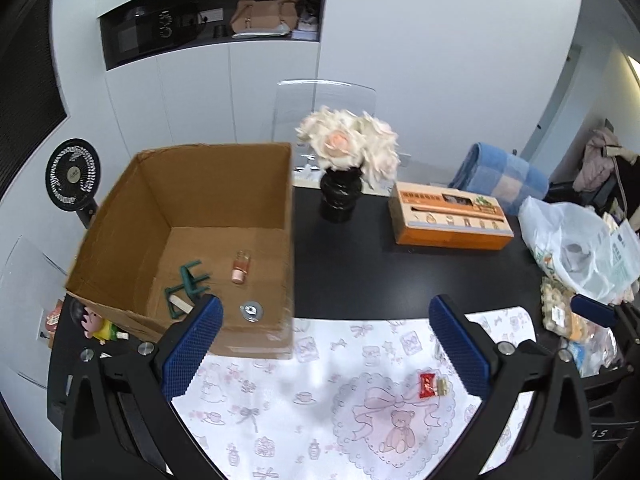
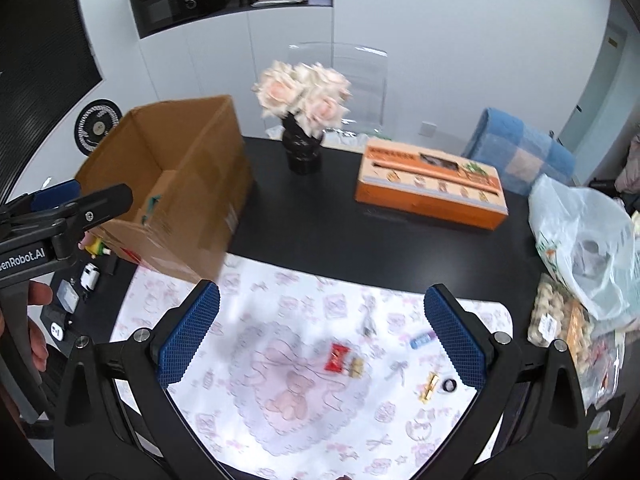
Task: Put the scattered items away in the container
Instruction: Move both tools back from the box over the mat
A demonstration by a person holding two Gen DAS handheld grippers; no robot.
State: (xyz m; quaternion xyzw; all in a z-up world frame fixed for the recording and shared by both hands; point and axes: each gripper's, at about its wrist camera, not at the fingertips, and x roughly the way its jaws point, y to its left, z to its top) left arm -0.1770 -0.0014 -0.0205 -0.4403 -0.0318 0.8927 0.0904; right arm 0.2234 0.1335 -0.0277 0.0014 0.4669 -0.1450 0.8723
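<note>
Black gripper (image 1: 326,344) frames, blue textured pads (image 1: 192,350), silver screws (image 1: 146,347)

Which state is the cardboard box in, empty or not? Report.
Not empty: the cardboard box holds a green stand, small bottle and metal washer.

Evenly lit, bright, soft indoor light from above; faint shadows only. Mild glare on the white walls (image 1: 440,40) and plastic bag (image 2: 584,248). Strong fisheye bending, black vignette at corners. Sharp in the left wrist view; motion-smeared in the right, especially the cardboard box (image 2: 188,184) and printed cloth (image 2: 280,360).
</note>
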